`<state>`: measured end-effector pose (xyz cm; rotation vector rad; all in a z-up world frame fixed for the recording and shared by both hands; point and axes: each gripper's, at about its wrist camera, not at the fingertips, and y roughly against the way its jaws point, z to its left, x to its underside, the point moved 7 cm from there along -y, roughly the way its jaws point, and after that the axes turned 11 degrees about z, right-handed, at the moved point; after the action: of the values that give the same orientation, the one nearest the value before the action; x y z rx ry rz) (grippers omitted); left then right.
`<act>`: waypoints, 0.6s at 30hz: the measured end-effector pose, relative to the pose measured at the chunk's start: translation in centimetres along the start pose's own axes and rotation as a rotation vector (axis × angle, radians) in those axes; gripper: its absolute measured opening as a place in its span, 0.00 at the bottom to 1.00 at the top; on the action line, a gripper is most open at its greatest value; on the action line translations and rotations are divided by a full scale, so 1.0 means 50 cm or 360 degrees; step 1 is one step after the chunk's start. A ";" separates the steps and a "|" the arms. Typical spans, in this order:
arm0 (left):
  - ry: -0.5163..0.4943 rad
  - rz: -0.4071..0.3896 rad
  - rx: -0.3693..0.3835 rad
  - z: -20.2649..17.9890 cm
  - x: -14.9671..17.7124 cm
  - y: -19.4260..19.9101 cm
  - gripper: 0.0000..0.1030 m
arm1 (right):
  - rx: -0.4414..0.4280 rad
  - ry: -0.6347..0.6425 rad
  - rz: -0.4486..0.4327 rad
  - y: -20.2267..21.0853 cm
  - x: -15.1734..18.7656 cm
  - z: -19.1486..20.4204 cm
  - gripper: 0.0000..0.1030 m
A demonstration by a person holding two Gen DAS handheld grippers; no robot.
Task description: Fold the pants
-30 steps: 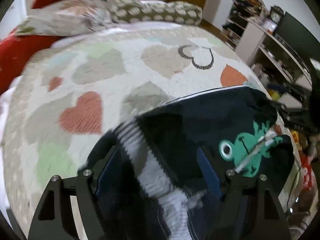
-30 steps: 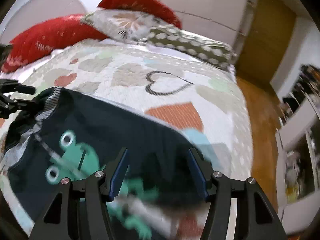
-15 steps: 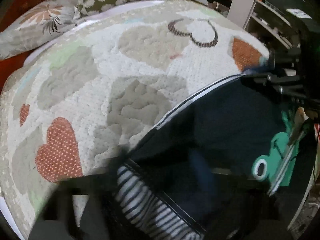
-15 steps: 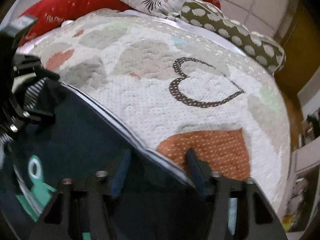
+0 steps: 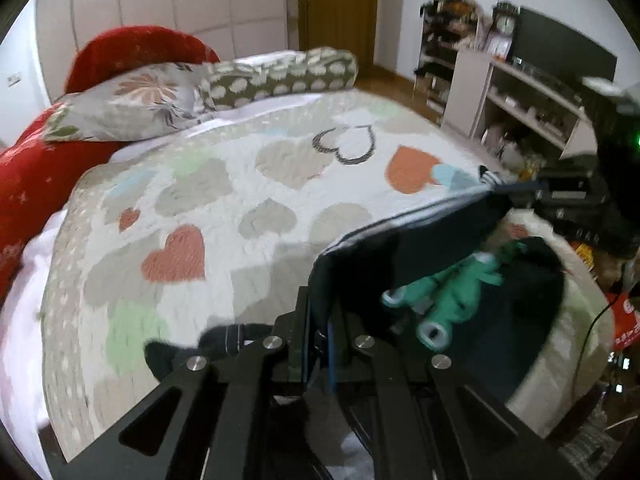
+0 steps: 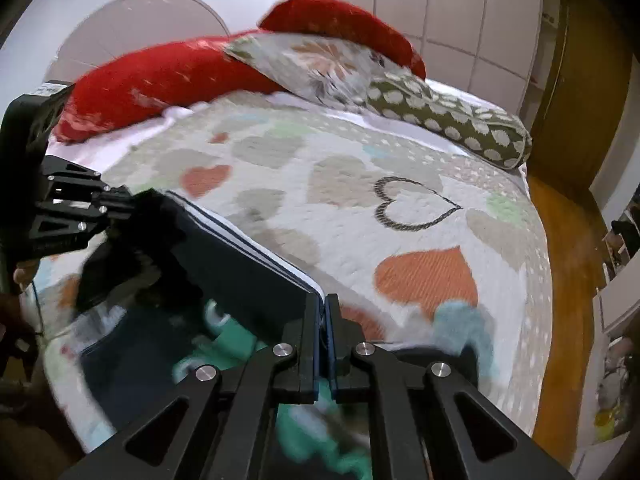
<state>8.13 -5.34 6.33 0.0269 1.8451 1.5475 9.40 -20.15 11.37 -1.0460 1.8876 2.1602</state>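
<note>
Over heart-print quilt, dark pants apparently bear green frog print.

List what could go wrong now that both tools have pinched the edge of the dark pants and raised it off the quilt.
1. Each tool, left and right, holds only a thin bit of the pants' edge; the fabric may slip out if pulled tight.
2. The lower part with the green frog print hangs slack and bunched, so the fold may land creased.
3. The pants lie near the bed's edge; loose cloth could slide off.
</note>
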 end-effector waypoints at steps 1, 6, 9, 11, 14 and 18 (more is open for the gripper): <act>0.0029 -0.0022 0.0017 -0.010 0.027 0.016 0.06 | -0.0008 -0.0001 -0.0012 0.011 0.017 0.013 0.04; 0.0188 -0.0048 0.0046 -0.052 0.176 0.034 0.06 | -0.0100 -0.0046 -0.0017 0.033 0.161 0.109 0.04; 0.0266 -0.0010 0.0009 -0.065 0.249 0.014 0.09 | -0.0154 -0.0110 0.0033 0.001 0.237 0.149 0.04; 0.0301 0.0074 -0.0007 -0.068 0.296 -0.006 0.12 | -0.0136 -0.0151 0.0062 -0.020 0.275 0.161 0.06; 0.0309 0.0084 0.0012 -0.065 0.329 0.021 0.17 | -0.0137 -0.0285 0.0006 -0.004 0.316 0.156 0.15; 0.0325 -0.0019 -0.0006 -0.041 0.325 0.088 0.26 | -0.0088 -0.0501 -0.0166 0.079 0.353 0.096 0.47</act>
<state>-6.84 1.36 2.08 -0.1489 1.9955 1.5948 -8.02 -23.08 5.22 -0.7393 1.6070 2.1773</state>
